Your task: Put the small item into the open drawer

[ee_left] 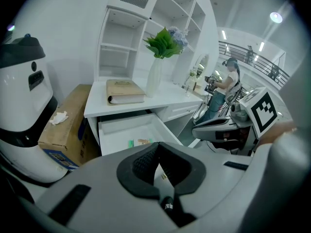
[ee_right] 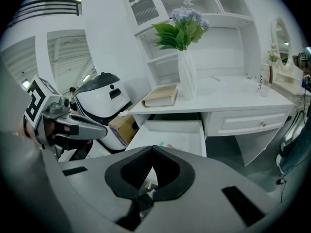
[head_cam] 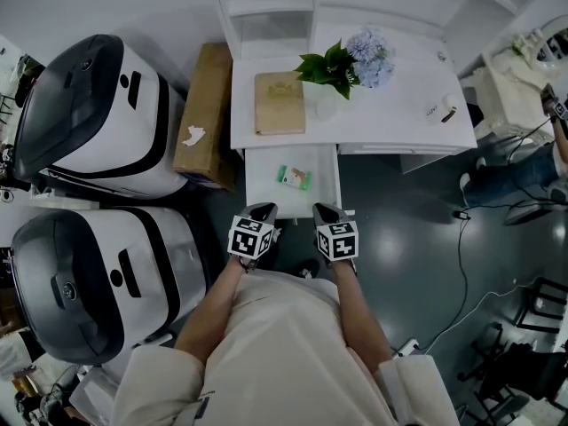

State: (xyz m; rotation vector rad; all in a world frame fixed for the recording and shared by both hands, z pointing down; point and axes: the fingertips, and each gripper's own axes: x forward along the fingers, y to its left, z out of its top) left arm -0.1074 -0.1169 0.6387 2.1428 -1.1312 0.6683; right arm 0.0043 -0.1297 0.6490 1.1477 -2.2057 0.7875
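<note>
The white desk's drawer [head_cam: 266, 185] stands pulled open below the desktop. A small green and white packet [head_cam: 294, 177] lies flat inside it. My left gripper [head_cam: 263, 209] and right gripper [head_cam: 325, 209] hover side by side just in front of the drawer's front edge. Both are shut with nothing between their pads. In the left gripper view the shut gripper [ee_left: 156, 147] points at the drawer [ee_left: 121, 132], with the packet [ee_left: 140, 142] just past the tips. In the right gripper view the shut gripper [ee_right: 153, 149] hides most of the drawer [ee_right: 180, 130] floor.
On the desktop are a tan book [head_cam: 280, 102], a vase of flowers [head_cam: 342, 65] and a small bottle [head_cam: 441, 112]. A cardboard box [head_cam: 206, 114] and two big white and black machines [head_cam: 98, 118] [head_cam: 98, 282] stand at the left. Cables and a person's legs [head_cam: 510, 180] are at the right.
</note>
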